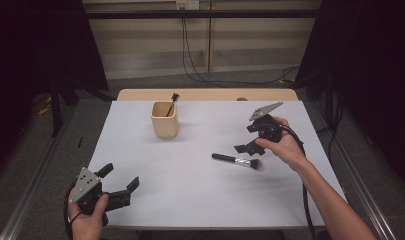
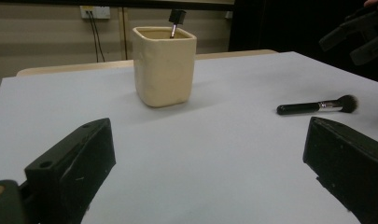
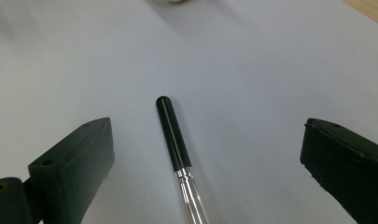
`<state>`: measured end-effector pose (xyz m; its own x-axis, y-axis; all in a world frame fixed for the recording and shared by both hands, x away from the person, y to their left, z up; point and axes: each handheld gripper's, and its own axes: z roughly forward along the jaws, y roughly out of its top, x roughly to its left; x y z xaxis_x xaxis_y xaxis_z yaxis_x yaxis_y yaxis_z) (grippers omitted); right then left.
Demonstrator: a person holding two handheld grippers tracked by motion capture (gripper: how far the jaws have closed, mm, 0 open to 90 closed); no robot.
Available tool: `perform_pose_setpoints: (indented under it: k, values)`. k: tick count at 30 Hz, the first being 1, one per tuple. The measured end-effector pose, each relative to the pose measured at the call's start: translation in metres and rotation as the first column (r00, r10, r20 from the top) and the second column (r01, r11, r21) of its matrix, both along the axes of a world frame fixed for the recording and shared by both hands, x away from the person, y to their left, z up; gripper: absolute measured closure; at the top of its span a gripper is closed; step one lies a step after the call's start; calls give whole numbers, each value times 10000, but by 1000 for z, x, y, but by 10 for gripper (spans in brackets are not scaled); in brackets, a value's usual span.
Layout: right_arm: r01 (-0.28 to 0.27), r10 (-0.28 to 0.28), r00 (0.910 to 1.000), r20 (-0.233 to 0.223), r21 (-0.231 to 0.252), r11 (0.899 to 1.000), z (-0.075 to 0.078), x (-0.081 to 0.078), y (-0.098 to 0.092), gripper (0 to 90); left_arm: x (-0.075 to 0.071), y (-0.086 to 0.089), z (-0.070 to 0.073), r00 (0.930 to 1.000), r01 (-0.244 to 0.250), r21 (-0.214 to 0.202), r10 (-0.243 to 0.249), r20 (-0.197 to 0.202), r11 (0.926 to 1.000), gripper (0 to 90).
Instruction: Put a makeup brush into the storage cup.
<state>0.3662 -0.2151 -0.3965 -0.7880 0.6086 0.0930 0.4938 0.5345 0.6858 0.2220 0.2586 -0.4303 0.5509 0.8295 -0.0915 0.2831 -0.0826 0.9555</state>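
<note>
1. Right tool [image 1: 247, 147] hovers just above the makeup brush [image 1: 236, 160], with its jaws wide apart and nothing between them yet. In the right gripper view the brush handle [image 3: 173, 137] lies between the two jaws, pointing away from the camera.
2. To do this step well, I think the tool should come straight down so that the jaws stand on both sides of the black handle, and then close on the handle, not on the metal ring. The handle is round and glossy, so it could roll or slip if only one jaw touches it first.
3. The brush lies flat on the white tabletop [image 1: 190, 195], right of the middle. It has a smooth black handle, a shiny silver ferrule [image 3: 192, 193] and soft dark bristles [image 2: 349, 102].
4. Farther away stands a cream cup [image 1: 165, 120], squarish with rounded corners and probably ceramic; one thin brush [image 1: 172, 102] already leans inside it.
5. Left tool [image 1: 121, 183] rests near the front left corner, jaws also apart and empty.
</note>
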Motion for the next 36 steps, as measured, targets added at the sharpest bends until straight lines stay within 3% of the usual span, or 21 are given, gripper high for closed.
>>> perform_pose_setpoints:
  k: [3,6,11,15,21,29,30,33,36]
  values:
    - [-439,428,9981,-448,-227,9988,1,3,1,18,-1,-1,0,10000,29,-11,-29,18,10000,21]
    - [-716,648,9940,-880,-769,9945,2,5,3,25,-1,0,0,10000,21,-22,-21,3,10000,21]
    - [-965,839,9903,-1105,-1148,9887,3,8,6,35,-1,0,0,10000,6,16,-6,19,10000,21]
    - [-1411,1192,9812,-1514,-1427,9797,2,12,8,60,-1,0,0,10000,45,61,-45,55,10000,21]
    - [-1599,1269,9745,-1852,-1756,9714,-2,16,13,87,-2,-1,1,10000,53,112,-54,57,9999,21]
    - [-2039,1458,9612,-2344,-2471,9473,-7,20,19,156,-2,0,1,10000,64,127,-65,70,9999,20]
    - [-2072,1477,9620,-2295,-2618,9426,-7,20,21,153,-2,0,1,10000,64,184,-66,73,9998,21]
    - [-2385,1634,9502,-2655,-2816,9294,-11,20,24,123,-2,-1,1,9999,100,231,-102,72,9997,20]
    - [-2626,1688,9420,-2899,-3240,9089,-13,21,29,123,-2,-1,1,9999,113,230,-115,66,9997,20]
